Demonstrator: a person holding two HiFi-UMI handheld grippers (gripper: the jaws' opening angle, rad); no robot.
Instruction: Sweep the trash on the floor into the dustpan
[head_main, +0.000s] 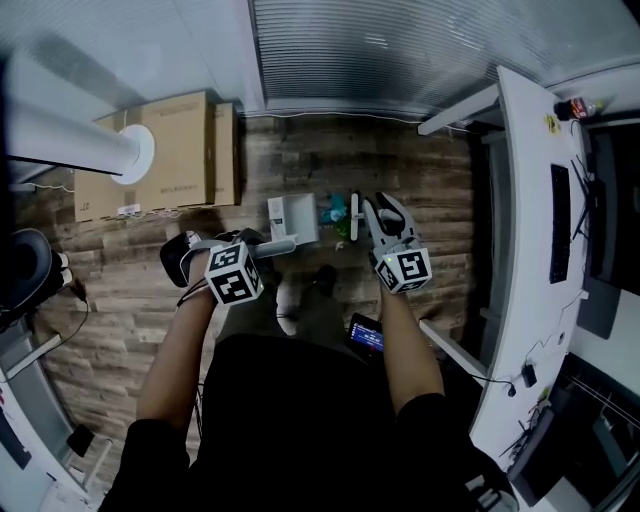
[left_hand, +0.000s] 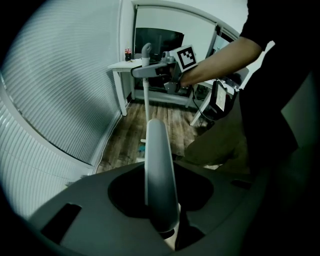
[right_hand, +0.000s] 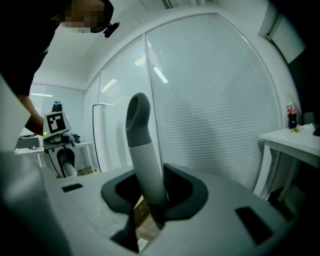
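Wood-grain planks make up the floor, and on them, just ahead of the person's feet, lies the trash, a small teal and green clump. It sits between the white dustpan on its left and the broom on its right, close to both.

The left gripper is clamped on the dustpan handle, which fills the gap between its jaws. It points steeply downward, which I judge keeps the pan pressed to the planks so that it does not slide when the sweep arrives. In the head view the handle's long axis runs across the picture from that gripper to the pan. The pan's open side seems to face the trash (the mouth itself is hard to make out from above).

The right gripper pinches the broom near the top of its pole, jaws tight on the pale shaft. The grey hooked end juts above the grip. The pole stands close to upright, its long axis dropping from the gripper to the floor with the sweeping end down beside the trash. Held high like this, a sideways stroke should push the clump toward the pan.
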